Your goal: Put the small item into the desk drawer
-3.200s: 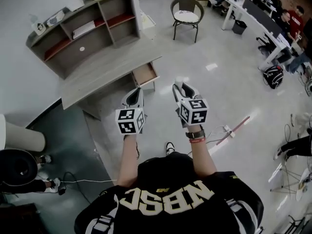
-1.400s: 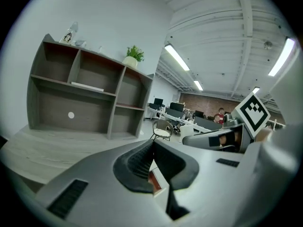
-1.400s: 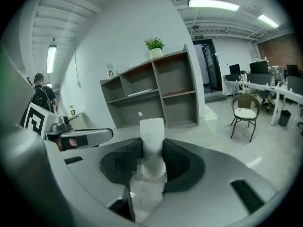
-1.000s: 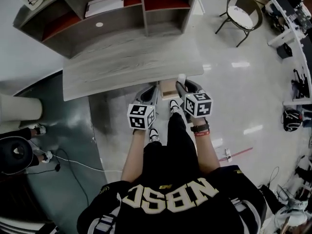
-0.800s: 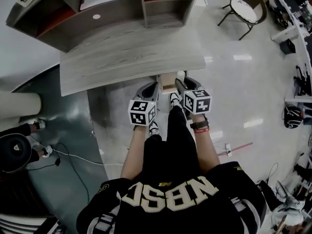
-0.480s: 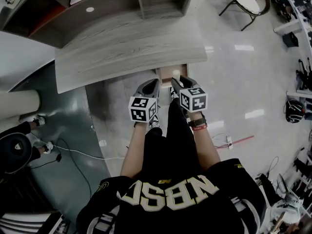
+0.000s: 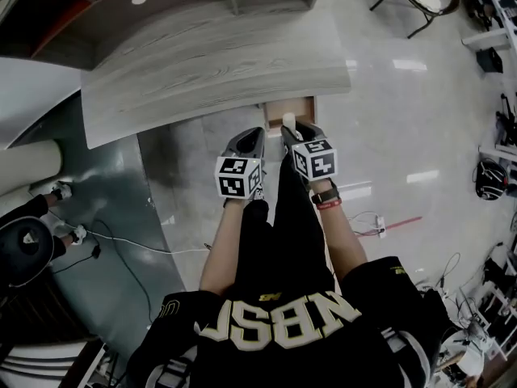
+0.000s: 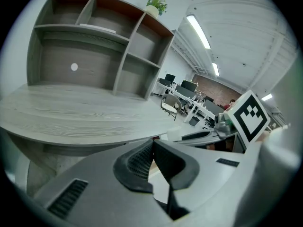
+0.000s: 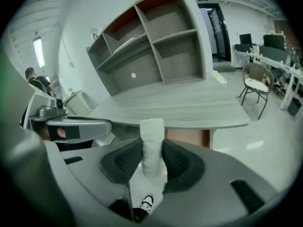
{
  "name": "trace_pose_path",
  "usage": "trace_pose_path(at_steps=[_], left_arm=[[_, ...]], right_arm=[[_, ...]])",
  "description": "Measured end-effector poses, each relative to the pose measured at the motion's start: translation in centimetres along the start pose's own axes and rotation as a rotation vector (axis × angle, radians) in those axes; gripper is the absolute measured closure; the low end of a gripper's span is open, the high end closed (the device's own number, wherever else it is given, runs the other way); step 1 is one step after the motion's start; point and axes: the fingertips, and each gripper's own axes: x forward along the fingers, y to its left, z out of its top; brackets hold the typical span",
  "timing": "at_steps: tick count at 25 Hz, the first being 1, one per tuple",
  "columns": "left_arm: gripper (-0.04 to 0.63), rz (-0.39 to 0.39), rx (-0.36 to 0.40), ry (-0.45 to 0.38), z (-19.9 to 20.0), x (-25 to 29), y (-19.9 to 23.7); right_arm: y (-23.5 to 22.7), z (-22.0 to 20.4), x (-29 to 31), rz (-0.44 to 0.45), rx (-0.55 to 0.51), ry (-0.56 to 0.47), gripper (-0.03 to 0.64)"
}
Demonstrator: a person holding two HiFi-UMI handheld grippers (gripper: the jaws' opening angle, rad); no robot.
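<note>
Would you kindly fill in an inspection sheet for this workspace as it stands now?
Surface: grey wood desk top, bare.
Job's things: small white item upright between the right gripper's jaws; drawer open beneath the desk's front edge.
Clutter: nothing seen.
Grippers: right gripper shut on the small white item; left gripper shut, empty.
Cables: white cable lying at the person's left.
Surroundings: shelf unit behind the desk top; chair beyond.
</note>
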Motion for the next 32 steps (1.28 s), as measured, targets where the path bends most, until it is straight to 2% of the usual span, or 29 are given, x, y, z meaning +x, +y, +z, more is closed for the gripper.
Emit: trace_pose_path(at_steps=[10, 21, 23, 26, 32], left_arm=[[0.581, 0.003, -0.023, 0.046, -2.9, 1.9, 1.7], [0.58, 0.002, -0.11, 0.07, -5.3, 4.3, 3.5], [0.581, -0.012, -0.125, 0.066, -5.4, 4.8, 3.7], [0.581, -0.022, -0.09, 0.076, -5.8, 5.6, 4.0], [0.58, 0.004, -0.072, 0.134, -8.1, 7.0, 5.0]], right_arm=[[-1.2, -3.1, 4.2, 0.019, -0.105, 0.086, 0.479], [-2.8, -6.3, 8.3, 0.059, -0.268, 0.193, 0.479], [-3.4, -6.6, 9.1, 0.055, -0.309, 0.208, 0.479], [-4.7, -6.9, 10.5, 0.037, -0.387, 0.23, 0.479], [-6.2, -8.2, 13.2, 0.025, -0.566, 0.303, 0.479]])
